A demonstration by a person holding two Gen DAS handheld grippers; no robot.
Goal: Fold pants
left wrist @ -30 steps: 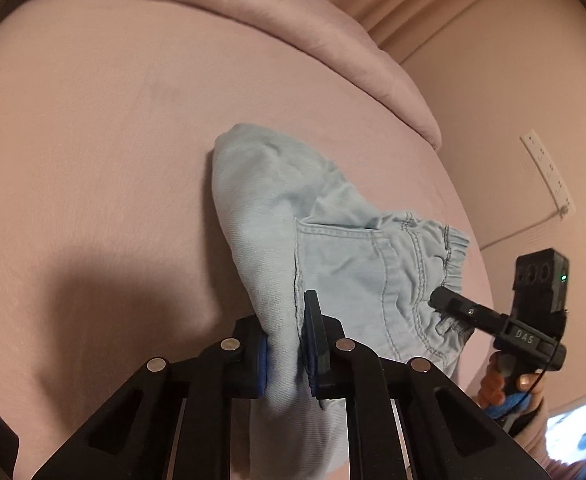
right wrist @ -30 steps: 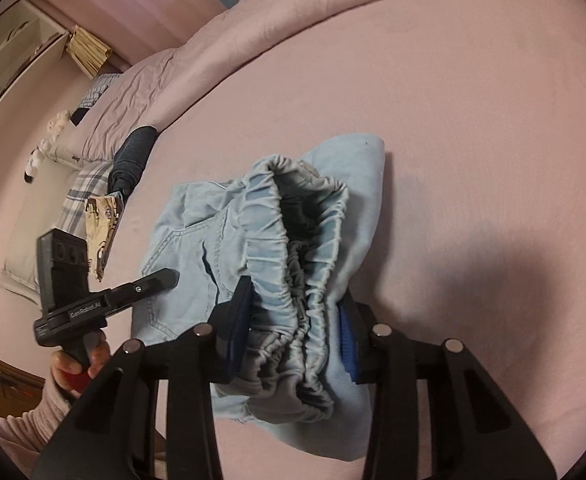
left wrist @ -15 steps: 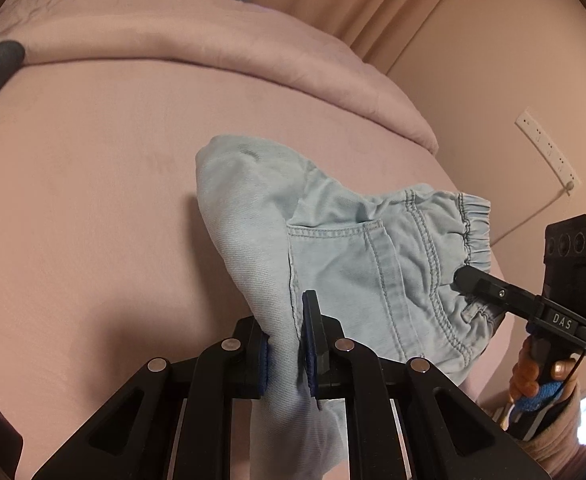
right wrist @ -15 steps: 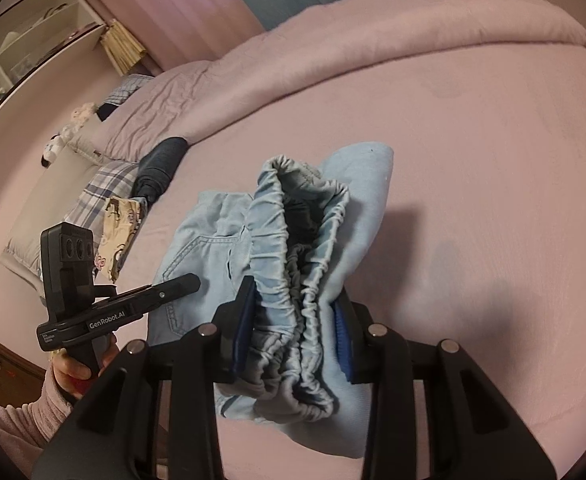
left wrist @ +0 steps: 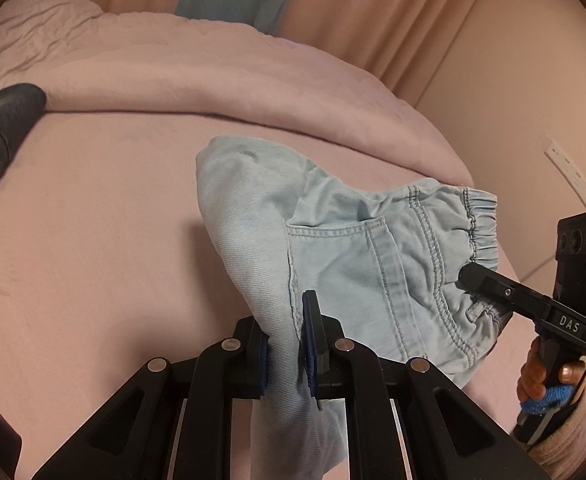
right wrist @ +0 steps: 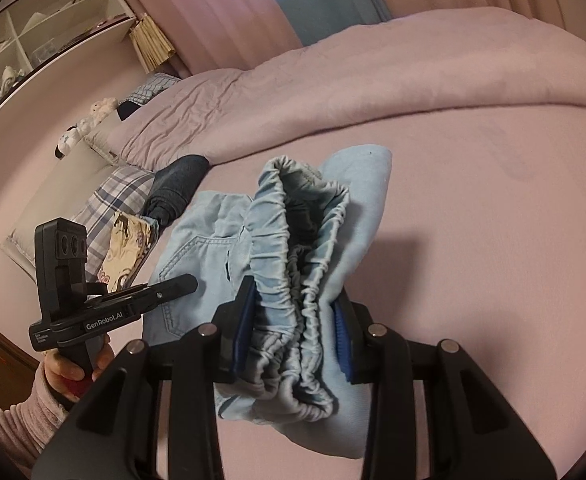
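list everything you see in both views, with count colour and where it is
pants: one, light blue denim, folded and lifted over the bed, held at both ends
bed sheet: one, pink, under the pants
duvet: one, pink, bunched along the far side of the bed
dark garment: one, dark grey, rolled, at the duvet's edge
checked pillow: one, blue and white, left of the dark garment
curtains: pink, behind the bed
shelf unit: one, white, upper left
left gripper: black, jaws clamped on a folded edge
right gripper: black, jaws closed on the bunched elastic waistband
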